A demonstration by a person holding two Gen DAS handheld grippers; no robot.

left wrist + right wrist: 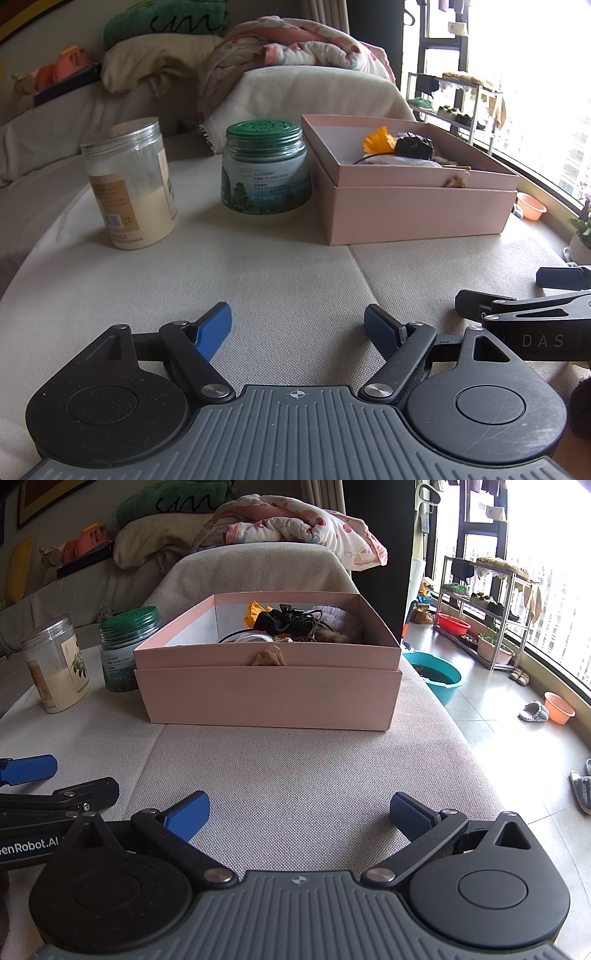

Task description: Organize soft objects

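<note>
An open pink box [266, 694] sits on the grey sofa cushion [295, 768], straight ahead of my right gripper and to the right in the left wrist view [417, 210]. It holds soft things: an orange piece [255, 613], a black bundle [284, 622], a grey plush [332, 618], and a brown tuft [267, 657] hanging over the front rim. My left gripper [297, 332] is open and empty above the cushion. My right gripper [299, 818] is open and empty, well short of the box.
A clear jar of white powder [129, 184] and a green-lidded jar [266, 173] stand left of the box. Pillows and a quilt [295, 524] pile on the sofa back. The cushion drops off at right to a tiled floor with basins [439, 675] and slippers.
</note>
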